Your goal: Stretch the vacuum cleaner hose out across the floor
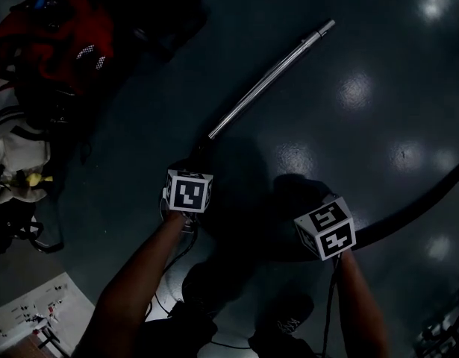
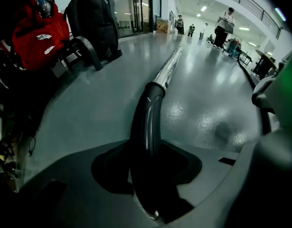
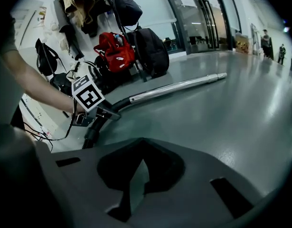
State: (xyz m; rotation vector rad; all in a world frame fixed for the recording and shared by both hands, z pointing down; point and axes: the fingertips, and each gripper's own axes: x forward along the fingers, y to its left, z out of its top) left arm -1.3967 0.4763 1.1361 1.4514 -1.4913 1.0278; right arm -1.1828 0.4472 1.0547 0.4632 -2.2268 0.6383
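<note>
Jaws of the left gripper (image 2: 146, 172) pinch the black curved plastic handle (image 2: 145, 120), from which a shiny chrome wand tube (image 2: 167, 69) runs away across the glossy grey floor (image 2: 207, 103). Jaws of the right gripper (image 3: 135, 175) are pressed together on nothing, near the black flexible vacuum hose (image 1: 417, 202) arcing off to the right; a red backpack (image 1: 57, 39) sits far left

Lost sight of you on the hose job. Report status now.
Left gripper clamped on wand handle. Right gripper shut, empty. Hose curves along floor by right gripper, not held. Red backpack left of metal tube, apart.
</note>
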